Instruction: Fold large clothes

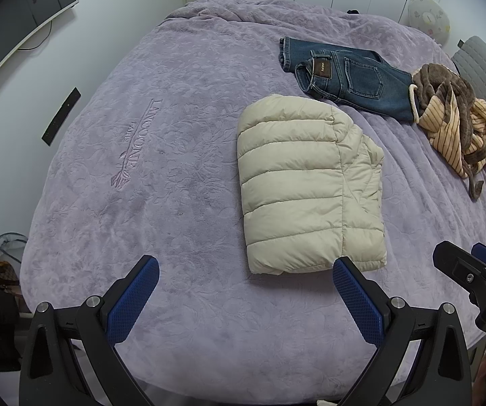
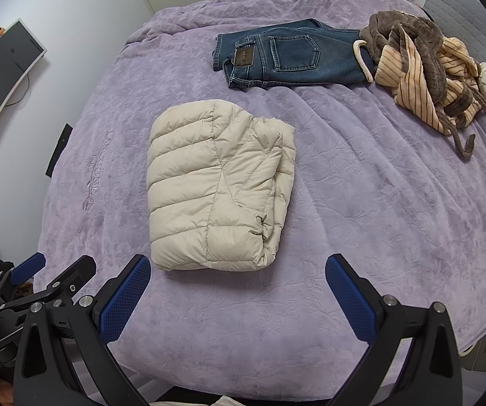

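Left wrist view shows the cream puffer jacket [image 1: 307, 186] folded on the bed [image 1: 175, 203], both claws spread wide and empty, its underside probably hidden.

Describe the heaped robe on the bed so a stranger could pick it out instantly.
Start from the lilac blanket that covers the bed, and look to its far right side, next to the folded blue jeans. The robe lies there in a crumpled heap that touches the jeans. Unlike the neatly folded jeans and the cream puffer jacket, it is unfolded, brown plush outside with a peach striped lining.
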### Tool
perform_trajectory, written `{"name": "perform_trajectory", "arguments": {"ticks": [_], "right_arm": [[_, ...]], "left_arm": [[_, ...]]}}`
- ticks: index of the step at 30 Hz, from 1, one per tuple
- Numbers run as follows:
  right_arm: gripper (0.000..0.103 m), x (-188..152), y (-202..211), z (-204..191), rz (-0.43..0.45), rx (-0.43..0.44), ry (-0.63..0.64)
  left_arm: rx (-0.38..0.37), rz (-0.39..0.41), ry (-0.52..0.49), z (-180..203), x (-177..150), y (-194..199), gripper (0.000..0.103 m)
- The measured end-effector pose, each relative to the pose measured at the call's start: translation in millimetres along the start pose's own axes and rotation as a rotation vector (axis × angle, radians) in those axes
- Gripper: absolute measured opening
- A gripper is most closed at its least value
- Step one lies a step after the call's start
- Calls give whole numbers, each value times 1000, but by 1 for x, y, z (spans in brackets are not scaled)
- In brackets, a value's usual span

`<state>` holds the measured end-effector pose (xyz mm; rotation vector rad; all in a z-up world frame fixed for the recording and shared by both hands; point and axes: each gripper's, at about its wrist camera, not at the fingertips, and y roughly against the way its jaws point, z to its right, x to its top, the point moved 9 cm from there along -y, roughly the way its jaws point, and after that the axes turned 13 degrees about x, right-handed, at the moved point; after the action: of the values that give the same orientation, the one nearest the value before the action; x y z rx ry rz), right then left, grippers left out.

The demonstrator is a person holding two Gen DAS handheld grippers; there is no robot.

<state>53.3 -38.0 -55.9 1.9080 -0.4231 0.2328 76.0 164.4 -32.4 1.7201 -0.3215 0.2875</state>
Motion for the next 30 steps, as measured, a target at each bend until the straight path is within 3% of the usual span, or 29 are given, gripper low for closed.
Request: {"name": "perform_trajectory", "arguments": {"ticks": [30], "right_arm": [[103,-1,-1,0,-4,2,1]], "left_arm": [[1,-3,-2,-3,-1,-3,103]]}}
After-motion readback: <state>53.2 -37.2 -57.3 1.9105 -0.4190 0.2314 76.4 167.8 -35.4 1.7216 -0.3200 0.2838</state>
